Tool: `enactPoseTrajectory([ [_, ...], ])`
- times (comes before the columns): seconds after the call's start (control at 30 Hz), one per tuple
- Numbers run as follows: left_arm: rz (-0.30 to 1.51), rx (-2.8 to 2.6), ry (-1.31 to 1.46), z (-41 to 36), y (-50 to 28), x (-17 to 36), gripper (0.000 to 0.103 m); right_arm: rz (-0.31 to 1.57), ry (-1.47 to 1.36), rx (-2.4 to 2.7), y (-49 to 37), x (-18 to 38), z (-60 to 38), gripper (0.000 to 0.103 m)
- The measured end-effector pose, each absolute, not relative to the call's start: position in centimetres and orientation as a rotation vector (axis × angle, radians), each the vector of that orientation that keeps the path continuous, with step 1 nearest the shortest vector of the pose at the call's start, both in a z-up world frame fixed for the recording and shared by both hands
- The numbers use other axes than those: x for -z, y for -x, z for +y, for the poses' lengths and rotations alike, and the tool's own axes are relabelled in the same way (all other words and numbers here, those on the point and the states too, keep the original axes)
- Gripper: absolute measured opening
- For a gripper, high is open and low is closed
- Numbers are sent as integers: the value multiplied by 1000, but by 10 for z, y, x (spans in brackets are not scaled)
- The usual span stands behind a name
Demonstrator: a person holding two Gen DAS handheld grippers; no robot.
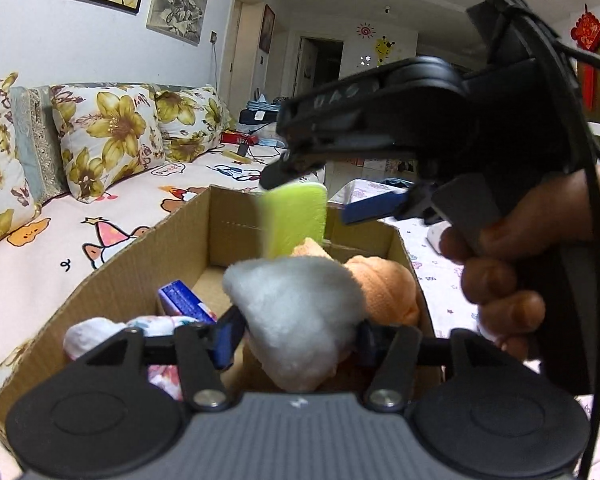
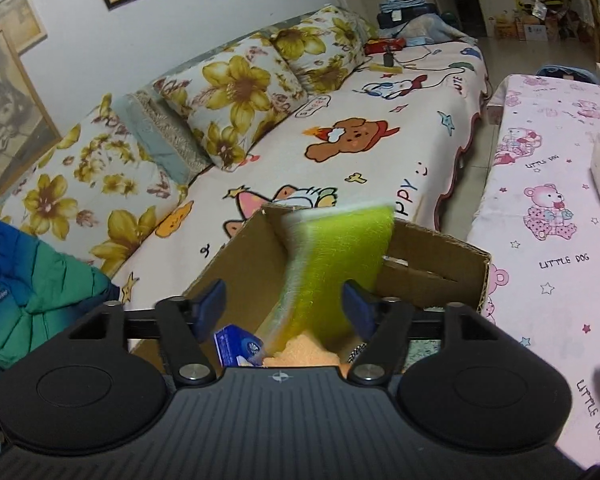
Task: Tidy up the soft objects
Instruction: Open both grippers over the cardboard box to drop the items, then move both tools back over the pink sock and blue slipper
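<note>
now right gripper (image 2: 282,308) jaws wide, green sponge (image 2: 332,268) loose between pads, blurred, likely dropping into cardboard box (image 2: 436,276). left gripper (image 1: 296,338) half-spread around white cotton wad (image 1: 296,312) over box, contact unclear. orange cloth (image 1: 388,284) already inside.

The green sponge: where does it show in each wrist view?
Left wrist: green sponge, upper middle, above the cardboard box, below the right tool.
Right wrist: sponge, centre, blurred, between the tool's open fingers.
Shared landmark: the orange cloth in the box.
</note>
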State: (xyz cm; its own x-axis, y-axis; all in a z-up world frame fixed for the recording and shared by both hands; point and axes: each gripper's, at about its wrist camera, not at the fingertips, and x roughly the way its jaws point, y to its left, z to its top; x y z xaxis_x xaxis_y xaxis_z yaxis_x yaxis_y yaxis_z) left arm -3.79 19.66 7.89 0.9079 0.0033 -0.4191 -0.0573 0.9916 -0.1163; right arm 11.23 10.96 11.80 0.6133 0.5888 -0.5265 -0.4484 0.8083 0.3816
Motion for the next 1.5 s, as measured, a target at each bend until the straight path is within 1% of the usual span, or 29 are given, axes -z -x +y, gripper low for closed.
enactPoseTrajectory([
  [0.03,429,-35,124,196,38,-79,64,674,-221,-594,-111,-120,107,100],
  [0.1,419,-45,118,196,39,-81,72,661,-228,-582,-108,-125,101,101],
  [0.2,409,-59,110,196,42,-83,80,632,-252,-554,-99,-130,93,103],
  [0.3,390,-83,106,197,44,-85,82,601,-271,-516,-90,-134,83,103],
  [0.77,311,-85,91,185,49,-94,89,529,-406,-345,-41,-117,13,103],
  [0.97,272,-63,53,166,53,-96,92,506,-432,-294,-22,-107,-8,103],
  [1.13,248,-35,22,146,57,-96,93,480,-430,-246,-11,-104,-19,103],
  [1.23,229,-20,-6,132,61,-96,96,465,-436,-222,-5,-101,-28,103],
  [1.5,196,15,-53,102,71,-94,96,431,-446,-150,16,-94,-56,103],
])
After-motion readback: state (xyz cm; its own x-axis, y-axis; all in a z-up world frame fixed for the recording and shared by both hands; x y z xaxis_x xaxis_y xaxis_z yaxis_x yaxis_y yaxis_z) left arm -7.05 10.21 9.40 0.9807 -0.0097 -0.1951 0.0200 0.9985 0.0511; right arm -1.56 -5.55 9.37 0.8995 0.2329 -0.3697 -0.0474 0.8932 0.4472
